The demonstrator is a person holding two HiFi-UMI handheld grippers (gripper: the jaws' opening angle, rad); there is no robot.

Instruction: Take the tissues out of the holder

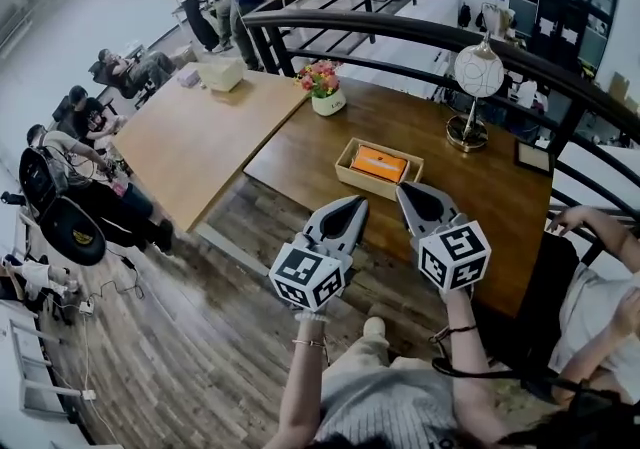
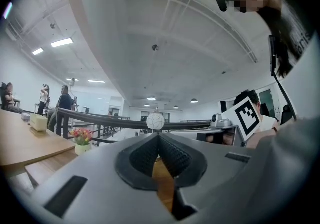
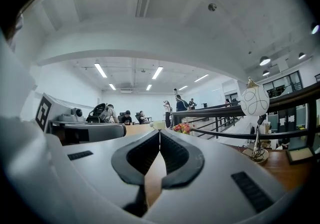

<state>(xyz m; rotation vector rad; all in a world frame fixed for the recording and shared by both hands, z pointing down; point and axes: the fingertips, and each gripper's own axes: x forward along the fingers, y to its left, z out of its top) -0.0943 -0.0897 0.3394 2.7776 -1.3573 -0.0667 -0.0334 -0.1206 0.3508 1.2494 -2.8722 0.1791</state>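
An orange tissue pack (image 1: pixel 379 165) lies in a light wooden holder (image 1: pixel 348 177) on the dark wooden table (image 1: pixel 500 197). My left gripper (image 1: pixel 359 202) hovers near the table's front edge, just in front of the holder's left corner, shut and empty. Beside it, my right gripper (image 1: pixel 403 192) is in front of the holder's right part, also shut with nothing in it. In the left gripper view the left gripper (image 2: pixel 159 135) has its jaw tips together. In the right gripper view the right gripper (image 3: pixel 159 132) shows its tips touching. The holder is hidden in both gripper views.
A white pot of flowers (image 1: pixel 325 87) stands at the table's back left. A globe lamp (image 1: pixel 474 87) and a small picture frame (image 1: pixel 533 157) are at the back right. A dark railing (image 1: pixel 420 35) runs behind. A seated person (image 1: pixel 600 307) is at the right.
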